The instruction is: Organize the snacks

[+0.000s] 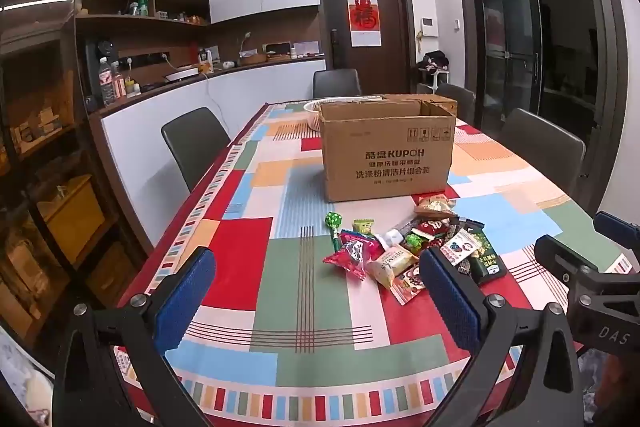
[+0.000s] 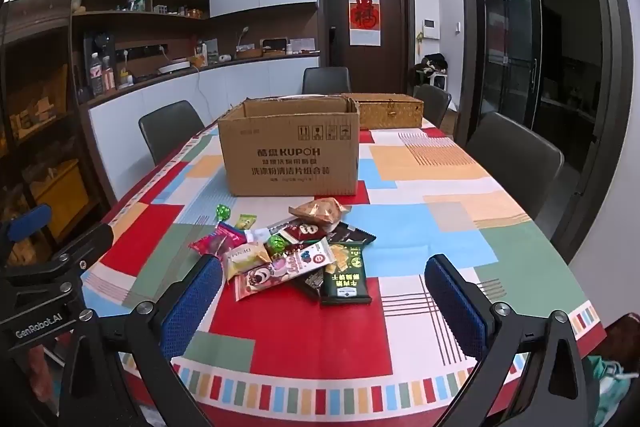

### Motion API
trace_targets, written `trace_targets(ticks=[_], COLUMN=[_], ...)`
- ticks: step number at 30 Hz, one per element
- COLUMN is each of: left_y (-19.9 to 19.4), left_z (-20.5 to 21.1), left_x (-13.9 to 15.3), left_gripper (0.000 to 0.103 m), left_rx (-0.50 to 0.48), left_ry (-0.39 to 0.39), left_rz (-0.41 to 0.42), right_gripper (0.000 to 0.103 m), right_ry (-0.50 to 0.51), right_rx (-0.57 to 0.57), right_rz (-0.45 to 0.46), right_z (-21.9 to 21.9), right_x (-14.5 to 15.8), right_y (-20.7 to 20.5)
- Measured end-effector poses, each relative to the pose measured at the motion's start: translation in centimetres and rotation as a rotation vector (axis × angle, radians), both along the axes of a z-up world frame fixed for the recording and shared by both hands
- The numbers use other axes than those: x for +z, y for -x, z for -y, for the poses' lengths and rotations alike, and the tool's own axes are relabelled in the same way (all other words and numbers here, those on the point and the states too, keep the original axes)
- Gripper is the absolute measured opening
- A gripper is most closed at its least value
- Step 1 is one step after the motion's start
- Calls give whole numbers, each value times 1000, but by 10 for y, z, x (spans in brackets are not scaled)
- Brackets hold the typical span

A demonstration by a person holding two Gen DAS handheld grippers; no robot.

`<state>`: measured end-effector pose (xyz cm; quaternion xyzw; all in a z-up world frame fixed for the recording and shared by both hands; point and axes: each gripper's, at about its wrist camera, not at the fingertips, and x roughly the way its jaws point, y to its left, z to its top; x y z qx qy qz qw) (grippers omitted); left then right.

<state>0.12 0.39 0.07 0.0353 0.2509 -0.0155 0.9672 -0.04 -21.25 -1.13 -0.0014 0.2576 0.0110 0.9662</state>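
A heap of wrapped snacks [image 1: 416, 247] [image 2: 296, 251] lies on the patchwork tablecloth [image 1: 280, 275] [image 2: 420, 227], just in front of an open cardboard box [image 1: 386, 151] [image 2: 290, 147]. A dark green packet [image 2: 346, 275] sits at the heap's near right, a pink one [image 1: 352, 255] at its left. My left gripper [image 1: 316, 291] hovers open over the near table, its right pad close to the heap. My right gripper [image 2: 324, 297] is open too, the heap just beyond its fingertips. Nothing is held. Each gripper shows at the edge of the other's view.
A woven lidded basket [image 2: 390, 109] and a white bowl [image 1: 314, 111] stand behind the box. Dark chairs [image 1: 196, 143] [image 2: 516, 155] surround the table. A counter with bottles [image 1: 108, 79] runs along the left wall; a door [image 2: 364, 19] is at the back.
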Motion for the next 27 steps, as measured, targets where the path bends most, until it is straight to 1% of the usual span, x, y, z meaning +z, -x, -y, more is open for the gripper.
trace_targets(ticks=[2, 3, 5, 6, 11, 13, 19, 27], left_y=[-2, 1, 0, 1, 7, 7, 9, 10], left_z=[1, 6, 5, 5, 8, 7, 7, 7], left_x=[-1, -2, -1, 0, 3, 4, 5, 4], left_gripper=[103, 103, 103, 103, 103, 103, 103, 103], left_rx=[1, 4, -3, -3, -3, -2, 0, -2], left_ry=[-10, -26, -23, -25, -28, -28, -26, -23], left_rz=[-9, 7, -2, 1, 23, 27, 30, 37], right_gripper=[103, 103, 103, 103, 103, 103, 103, 103], right_ry=[-6, -7, -19, -23, -23, -34, -32, -32], right_rx=[-1, -2, 1, -3, -10, -8, -5, -4], right_rz=[-3, -4, -16, -44, -32, -30, -8, -5], right_z=[0, 1, 6, 6, 3, 8, 8, 7], right_x=[0, 0, 0, -1, -2, -4, -1, 0], right_y=[1, 1, 3, -3, -1, -4, 1, 2])
